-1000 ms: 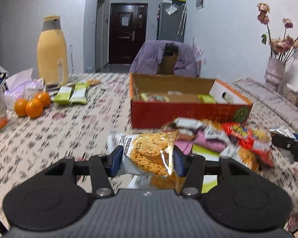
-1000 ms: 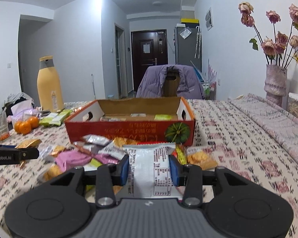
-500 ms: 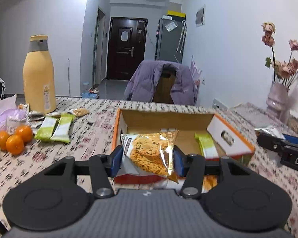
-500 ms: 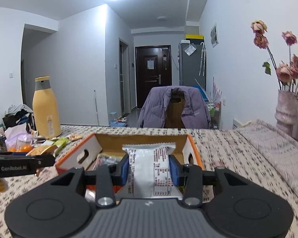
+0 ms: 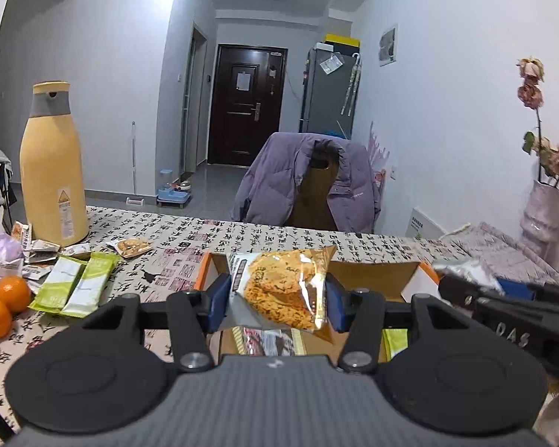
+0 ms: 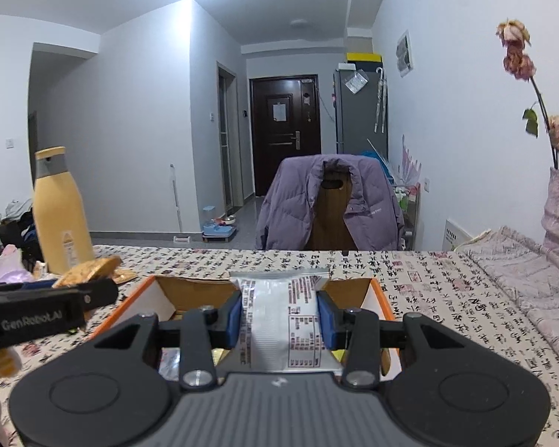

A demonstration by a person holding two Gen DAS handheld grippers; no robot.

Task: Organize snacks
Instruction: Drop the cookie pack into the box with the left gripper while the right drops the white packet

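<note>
The left tongs [image 5: 278,303] are clamped on a clear packet of orange crackers [image 5: 284,292]; the right tongs [image 6: 284,322] grip a white printed packet [image 6: 285,320]. Both packets hang over the open cardboard box [image 6: 201,290] below the tongs.

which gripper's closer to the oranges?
Left. The left gripper has the oranges just off its left side; the right gripper is farther right, over the box.
</note>
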